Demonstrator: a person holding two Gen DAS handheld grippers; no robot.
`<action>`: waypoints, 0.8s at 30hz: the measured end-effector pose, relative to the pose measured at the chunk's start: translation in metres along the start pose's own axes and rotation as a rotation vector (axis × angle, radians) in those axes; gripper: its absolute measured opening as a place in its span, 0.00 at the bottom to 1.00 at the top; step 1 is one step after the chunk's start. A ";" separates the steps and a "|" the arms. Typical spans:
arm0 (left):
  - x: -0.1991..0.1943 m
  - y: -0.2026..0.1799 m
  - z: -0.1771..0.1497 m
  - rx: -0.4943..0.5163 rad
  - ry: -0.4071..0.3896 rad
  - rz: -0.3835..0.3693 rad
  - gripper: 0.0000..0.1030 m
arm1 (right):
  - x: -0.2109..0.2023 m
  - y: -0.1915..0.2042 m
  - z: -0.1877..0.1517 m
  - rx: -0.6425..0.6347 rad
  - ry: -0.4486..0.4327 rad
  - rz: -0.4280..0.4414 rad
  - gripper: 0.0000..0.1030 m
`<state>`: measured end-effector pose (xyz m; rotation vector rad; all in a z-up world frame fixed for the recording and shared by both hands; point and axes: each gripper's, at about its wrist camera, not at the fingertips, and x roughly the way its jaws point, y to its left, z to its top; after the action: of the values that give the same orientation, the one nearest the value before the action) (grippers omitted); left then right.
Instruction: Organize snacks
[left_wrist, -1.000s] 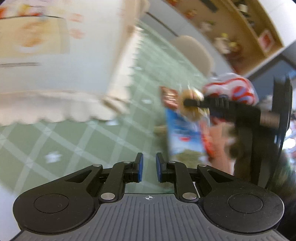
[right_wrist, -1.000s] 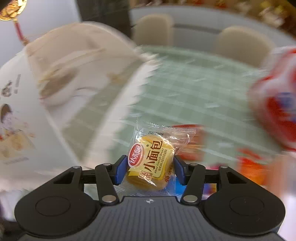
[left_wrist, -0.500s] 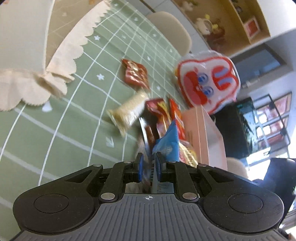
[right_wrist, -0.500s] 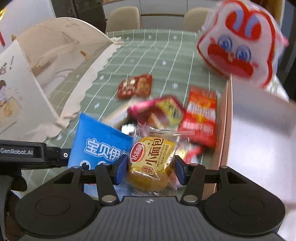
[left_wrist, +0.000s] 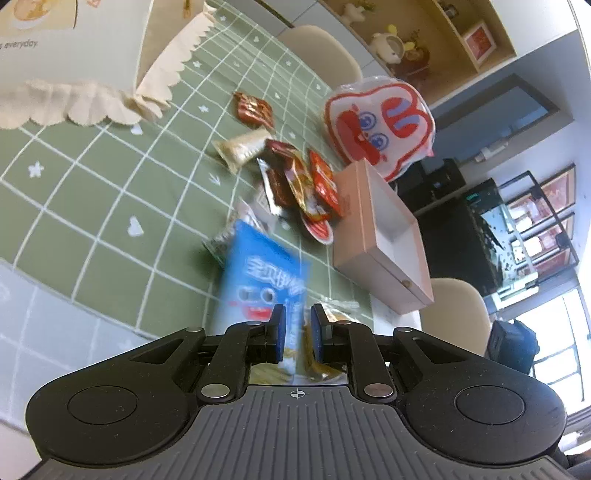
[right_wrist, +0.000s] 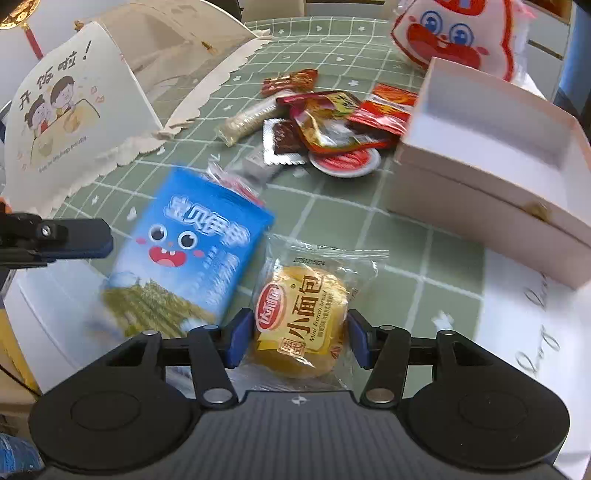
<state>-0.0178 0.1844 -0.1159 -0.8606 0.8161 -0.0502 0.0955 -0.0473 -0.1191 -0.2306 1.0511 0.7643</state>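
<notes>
My left gripper (left_wrist: 297, 334) is shut on the edge of a blue snack bag (left_wrist: 264, 275), held above the table; the bag also shows blurred in the right wrist view (right_wrist: 188, 254). My right gripper (right_wrist: 301, 341) is shut on a yellow mini bread packet (right_wrist: 301, 317). An open pinkish-white box (right_wrist: 476, 155) stands to the right, empty inside; it also shows in the left wrist view (left_wrist: 380, 236). A pile of loose snack packets (right_wrist: 325, 118) lies on the green checked cloth (right_wrist: 332, 206) beside the box.
A white printed paper bag (right_wrist: 77, 110) lies on its side at the left. A red-and-white cartoon-face bag (right_wrist: 458, 33) stands behind the box. A cracker sleeve (right_wrist: 247, 120) and a red wrapper (right_wrist: 291, 81) lie apart from the pile. Chairs stand beyond the table.
Both grippers have pulled back toward the table's near edge with their packets. The blue bag is now raised in the left gripper and is blurred from motion.
</notes>
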 end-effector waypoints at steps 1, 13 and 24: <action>0.001 -0.003 -0.002 0.004 -0.003 0.015 0.17 | -0.003 -0.003 -0.003 -0.004 -0.008 -0.008 0.54; 0.021 -0.056 -0.029 0.342 -0.055 0.369 0.17 | -0.010 -0.032 -0.039 -0.006 -0.017 -0.037 0.86; 0.027 -0.040 -0.030 0.323 -0.080 0.424 0.22 | -0.001 -0.014 -0.048 -0.108 -0.009 -0.092 1.00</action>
<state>-0.0081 0.1285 -0.1166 -0.3727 0.8718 0.2200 0.0712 -0.0831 -0.1448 -0.3659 0.9852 0.7388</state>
